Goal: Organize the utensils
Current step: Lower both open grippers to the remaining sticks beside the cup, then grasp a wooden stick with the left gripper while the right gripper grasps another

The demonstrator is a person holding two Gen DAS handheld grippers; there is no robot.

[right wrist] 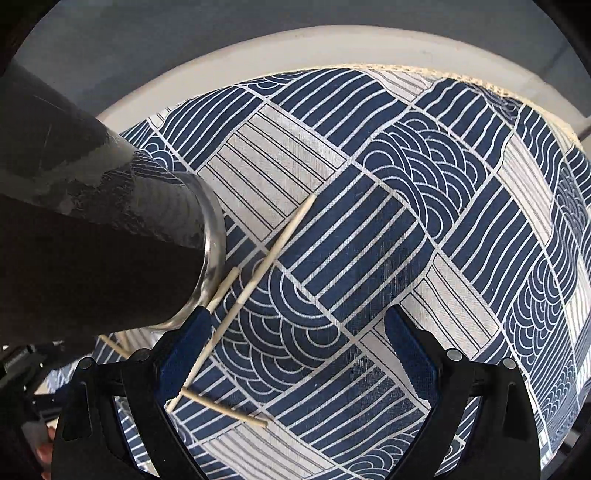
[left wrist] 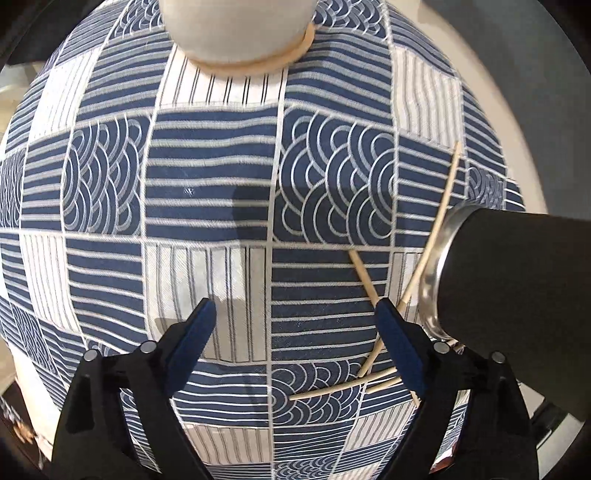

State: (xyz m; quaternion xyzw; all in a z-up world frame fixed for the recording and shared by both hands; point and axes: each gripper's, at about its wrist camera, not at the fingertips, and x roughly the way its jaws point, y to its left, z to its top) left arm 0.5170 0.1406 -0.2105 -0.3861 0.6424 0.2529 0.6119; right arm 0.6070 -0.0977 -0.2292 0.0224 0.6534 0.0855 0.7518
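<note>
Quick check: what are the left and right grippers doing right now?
Left gripper: open, holding nothing.
Right gripper: open, holding nothing; chopsticks lie beside its left finger.

Black cup [left wrist: 517, 295]: body cut off at right frame edge, interior not visible. Chopsticks [left wrist: 439, 225] partly hidden behind its rim. White holder [left wrist: 240, 29] cropped at top.

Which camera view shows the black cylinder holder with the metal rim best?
The right wrist view: the black cylinder holder with the metal rim shows its long body and rim there. The left wrist view shows a shorter part, cut by the right edge.
</note>
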